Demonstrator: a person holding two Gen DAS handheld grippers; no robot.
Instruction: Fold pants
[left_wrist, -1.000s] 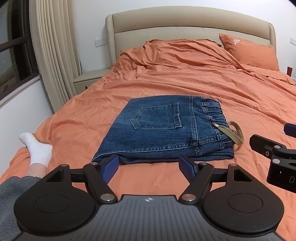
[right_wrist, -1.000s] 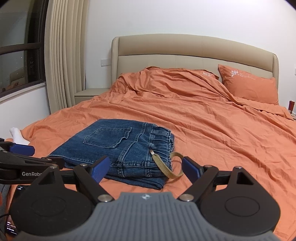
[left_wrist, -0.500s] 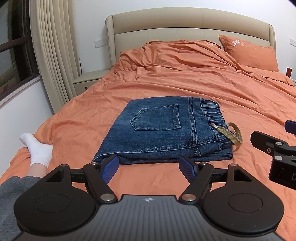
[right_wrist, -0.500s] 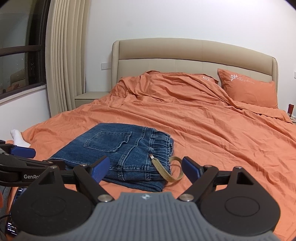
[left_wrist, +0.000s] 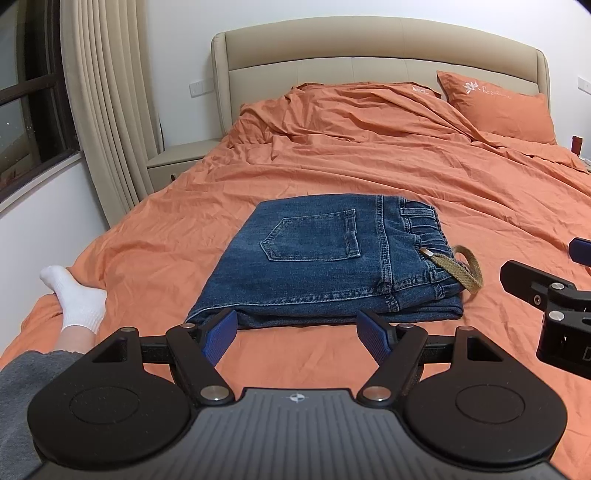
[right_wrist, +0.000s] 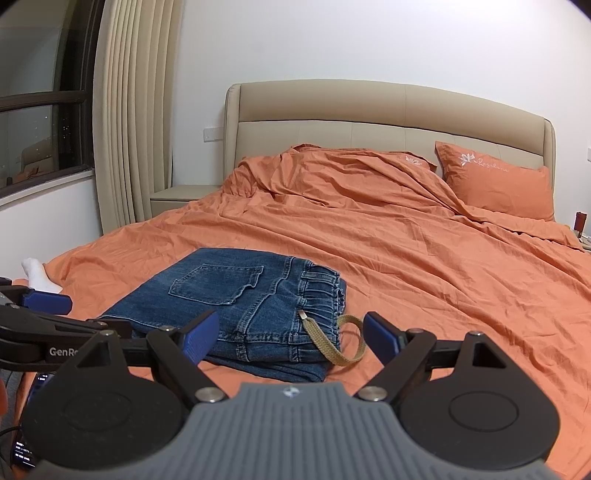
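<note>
Blue denim pants (left_wrist: 325, 258) lie folded into a flat stack on the orange bedsheet, back pocket up, with a khaki drawstring loop (left_wrist: 463, 269) sticking out at the waistband. My left gripper (left_wrist: 297, 334) hovers open just short of the stack's near edge, nothing between its blue pads. In the right wrist view the same pants (right_wrist: 236, 306) lie ahead and slightly left. My right gripper (right_wrist: 290, 338) is open and empty, its pads either side of the stack's near corner and the drawstring (right_wrist: 338, 345). The right gripper also shows at the left view's right edge.
The orange bed (left_wrist: 369, 177) stretches back to a beige headboard (right_wrist: 388, 122) with an orange pillow (right_wrist: 495, 184). A person's white-socked foot (left_wrist: 75, 295) rests at the bed's left edge. A nightstand (left_wrist: 177, 162), curtain and window stand at left. A phone (right_wrist: 26, 443) lies low left.
Both grippers have risen and drawn back slightly from the pants, so the folded stack sits a little lower and farther in each view. The pants themselves have not moved.
</note>
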